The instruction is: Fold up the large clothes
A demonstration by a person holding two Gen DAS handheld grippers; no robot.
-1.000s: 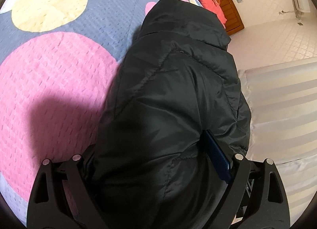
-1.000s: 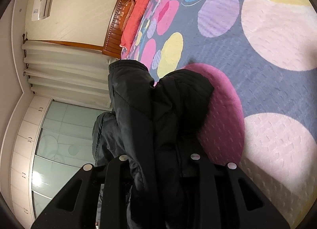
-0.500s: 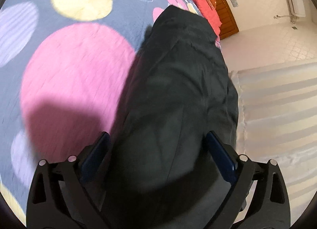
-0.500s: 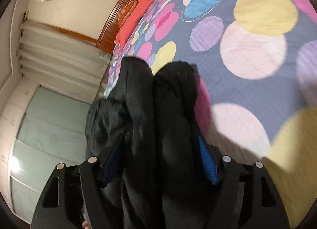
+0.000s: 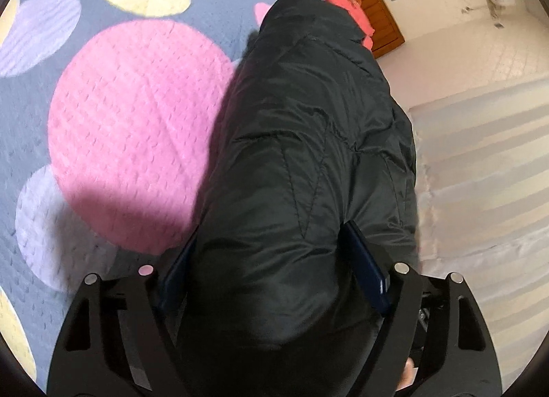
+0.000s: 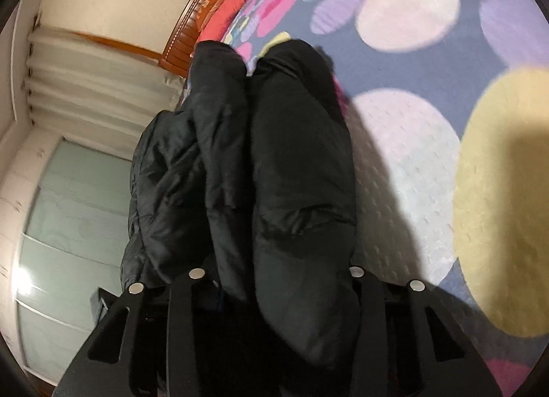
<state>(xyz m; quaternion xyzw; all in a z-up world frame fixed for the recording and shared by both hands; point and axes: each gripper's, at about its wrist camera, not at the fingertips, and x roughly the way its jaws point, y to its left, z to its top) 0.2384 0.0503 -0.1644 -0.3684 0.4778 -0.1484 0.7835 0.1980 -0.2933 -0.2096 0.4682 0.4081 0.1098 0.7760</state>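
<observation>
Blue-padded fingers [image 5: 369, 268] of the left gripper [image 5: 274, 270] just closing against a thick fold of black padded jacket [image 5: 308, 156], right gripper [image 6: 276, 273] also just closing on bunched jacket folds, pads hidden, jacket lying over the polka-dot bedspread [image 5: 130, 129], white curtain [image 5: 480, 163] beside.

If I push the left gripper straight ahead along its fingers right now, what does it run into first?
The black puffer jacket. Its bulk already sits between the blue pads of the left gripper, whose jaws have just been closing, and it fills the line ahead. Beyond it lies the polka-dot bedspread; depth there is hard to judge.
</observation>
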